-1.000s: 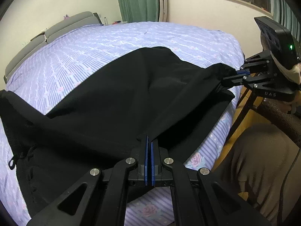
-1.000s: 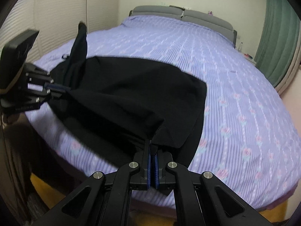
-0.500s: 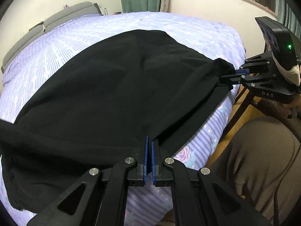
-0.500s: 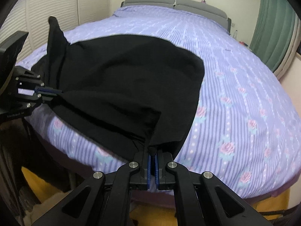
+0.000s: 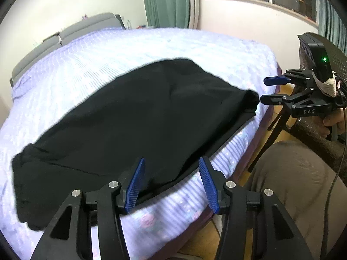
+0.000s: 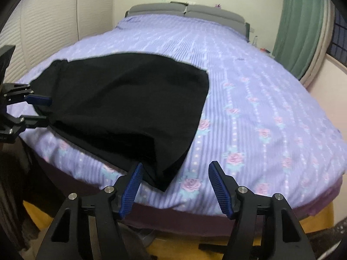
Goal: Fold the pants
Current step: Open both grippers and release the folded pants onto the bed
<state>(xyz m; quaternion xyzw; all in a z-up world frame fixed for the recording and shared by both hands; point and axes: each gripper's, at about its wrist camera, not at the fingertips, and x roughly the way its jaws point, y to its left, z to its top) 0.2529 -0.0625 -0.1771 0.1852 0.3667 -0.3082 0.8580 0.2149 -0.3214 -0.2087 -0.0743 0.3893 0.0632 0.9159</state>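
The black pants (image 5: pixel 134 117) lie folded over on the bed near its front edge; they also show in the right wrist view (image 6: pixel 130 104). My left gripper (image 5: pixel 171 171) is open and empty, its blue pads just above the near edge of the cloth. My right gripper (image 6: pixel 175 173) is open and empty at the pants' other end, just off the corner. Each gripper shows in the other's view: the right one (image 5: pixel 263 90) beside the cloth's right tip, the left one (image 6: pixel 43 110) at the cloth's left edge.
The bed (image 6: pixel 260 99) has a purple flowered sheet and a grey headboard (image 6: pixel 186 10). Green curtains (image 5: pixel 167 2) hang by a window. The person's knee in brown trousers (image 5: pixel 290 179) and a chair leg (image 5: pixel 275 130) are at the bed's right side.
Both grippers have opened and let go of the pants. The cloth has dropped flat onto the bed, and both grippers have drawn slightly back from it.
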